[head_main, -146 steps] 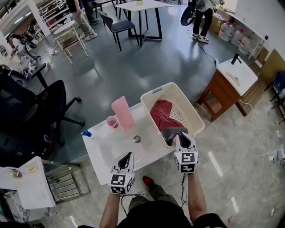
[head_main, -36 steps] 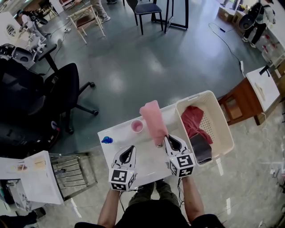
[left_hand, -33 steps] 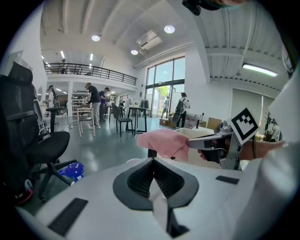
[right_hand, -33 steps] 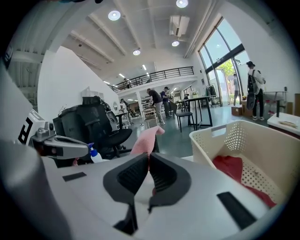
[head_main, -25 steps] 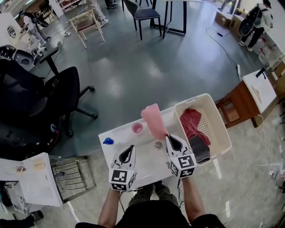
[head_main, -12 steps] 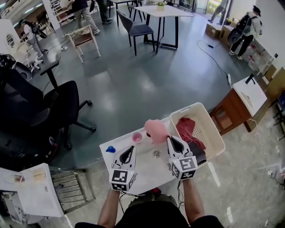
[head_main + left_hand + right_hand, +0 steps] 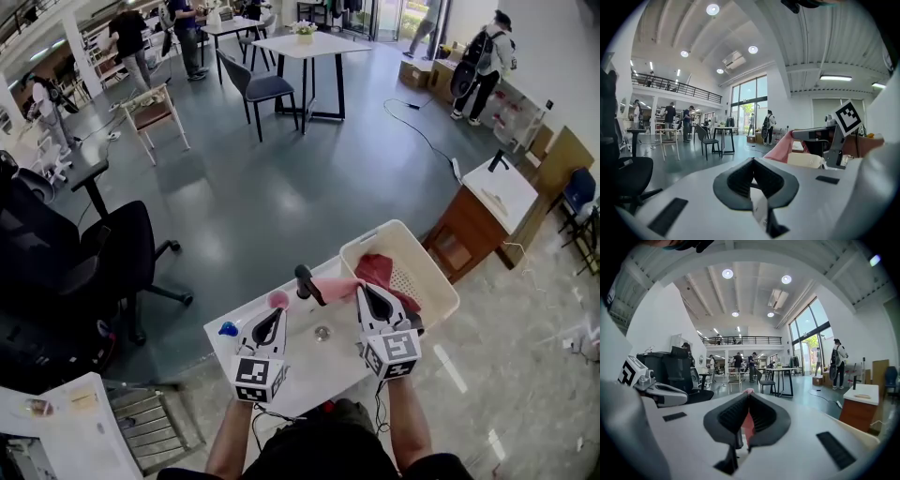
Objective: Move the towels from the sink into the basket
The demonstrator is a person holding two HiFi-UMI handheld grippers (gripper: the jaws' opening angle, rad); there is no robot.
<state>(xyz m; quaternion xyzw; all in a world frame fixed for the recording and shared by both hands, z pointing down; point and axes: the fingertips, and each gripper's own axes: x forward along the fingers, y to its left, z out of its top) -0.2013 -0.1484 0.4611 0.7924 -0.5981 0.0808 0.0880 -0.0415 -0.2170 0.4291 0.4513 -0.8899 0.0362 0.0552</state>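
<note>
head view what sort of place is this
Probably a large open workspace or lab hall: a white table, a black office chair, and a railed mezzanine in the left gripper view.

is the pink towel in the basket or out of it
Out. The pink towel hangs pinched in the right gripper's shut jaws, over the sink beside the basket's rim; a red towel lies inside.

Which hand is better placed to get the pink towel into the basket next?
Right. The right tool is shut on the pink towel, lifted beside the basket; the left tool is shut, empty and farther from it.
</note>
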